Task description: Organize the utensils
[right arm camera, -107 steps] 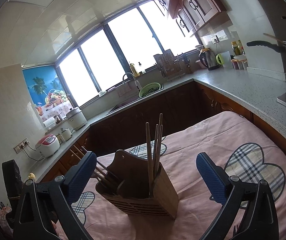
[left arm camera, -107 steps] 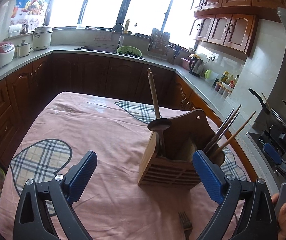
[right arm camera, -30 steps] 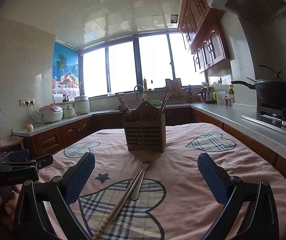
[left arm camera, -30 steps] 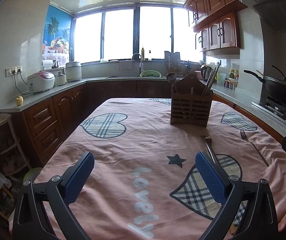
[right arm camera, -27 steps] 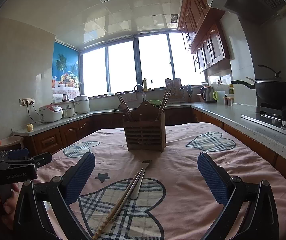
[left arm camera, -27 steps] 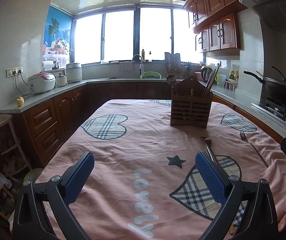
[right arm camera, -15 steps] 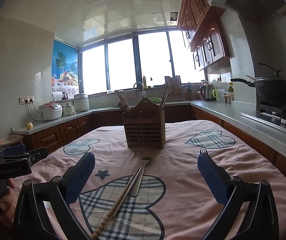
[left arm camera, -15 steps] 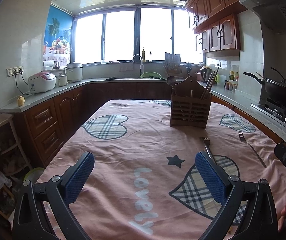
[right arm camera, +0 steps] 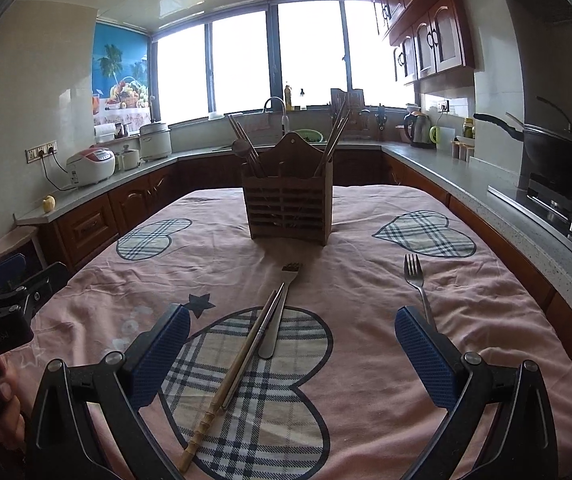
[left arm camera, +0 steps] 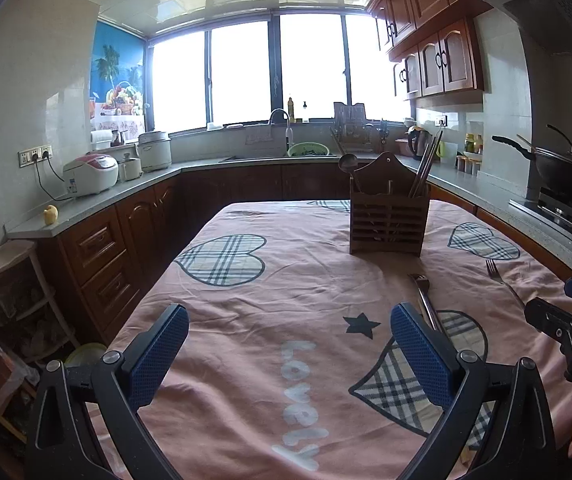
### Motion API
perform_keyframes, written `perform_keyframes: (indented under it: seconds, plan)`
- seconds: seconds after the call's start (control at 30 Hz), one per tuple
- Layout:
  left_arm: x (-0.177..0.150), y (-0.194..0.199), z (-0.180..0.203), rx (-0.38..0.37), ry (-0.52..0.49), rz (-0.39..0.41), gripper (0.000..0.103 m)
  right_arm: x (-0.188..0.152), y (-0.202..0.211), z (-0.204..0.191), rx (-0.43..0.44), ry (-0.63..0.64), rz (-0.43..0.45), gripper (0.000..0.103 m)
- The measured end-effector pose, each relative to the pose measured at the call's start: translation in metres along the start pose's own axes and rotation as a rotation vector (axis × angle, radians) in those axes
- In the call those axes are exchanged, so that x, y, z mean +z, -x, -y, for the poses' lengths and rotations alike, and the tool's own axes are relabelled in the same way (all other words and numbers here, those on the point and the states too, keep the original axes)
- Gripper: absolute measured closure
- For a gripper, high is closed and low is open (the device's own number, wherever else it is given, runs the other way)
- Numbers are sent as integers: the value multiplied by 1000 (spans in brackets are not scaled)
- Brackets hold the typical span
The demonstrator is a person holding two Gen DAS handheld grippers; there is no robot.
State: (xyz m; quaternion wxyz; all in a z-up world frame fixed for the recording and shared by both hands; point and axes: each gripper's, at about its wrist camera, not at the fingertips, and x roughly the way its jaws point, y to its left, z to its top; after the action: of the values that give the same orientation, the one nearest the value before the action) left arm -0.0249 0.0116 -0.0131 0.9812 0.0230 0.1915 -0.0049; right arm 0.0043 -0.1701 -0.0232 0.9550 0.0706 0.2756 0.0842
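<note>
Pink heart tablecloth (right arm camera: 366, 280) covering the kitchen table, wooden holder (right arm camera: 288, 208) standing mid-table, forks (right arm camera: 416, 280) and chopsticks (right arm camera: 241, 356) lying loose, left gripper (left arm camera: 290, 350) and right gripper (right arm camera: 292, 346) hanging wide apart, holding nothing, sunny windows (left arm camera: 241, 76) shining behind

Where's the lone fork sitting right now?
In the right wrist view the lone fork lies on the pink tablecloth right of centre, tines toward the wooden utensil holder, just beyond the right claw's right finger.
</note>
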Motion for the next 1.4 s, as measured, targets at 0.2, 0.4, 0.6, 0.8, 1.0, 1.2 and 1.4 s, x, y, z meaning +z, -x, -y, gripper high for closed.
perform_keyframes:
  seconds: [0.2,0.4,0.6,0.8,1.0,1.2,1.4]
  plan:
    - [-6,0,2,-39,21,1,1,2,10,9,41,-60,9,0]
    - [-1,-10,7,-13,-2,-87,1,1,13,12,-11,-95,22,0]
    - [10,-6,11,28,-8,-74,1,0,16,9,-24,-79,51,0]
    - [9,-5,6,7,20,-44,1,3,12,8,-47,-52,63,0]
    - [4,-3,4,-11,19,-32,1,0,18,6,-45,-42,120,0]
    - [4,-2,4,-19,11,-38,1,-1,19,0,-47,-5,141,0]
    - [5,0,3,-17,16,-32,1,-3,19,-2,-37,3,150,0]
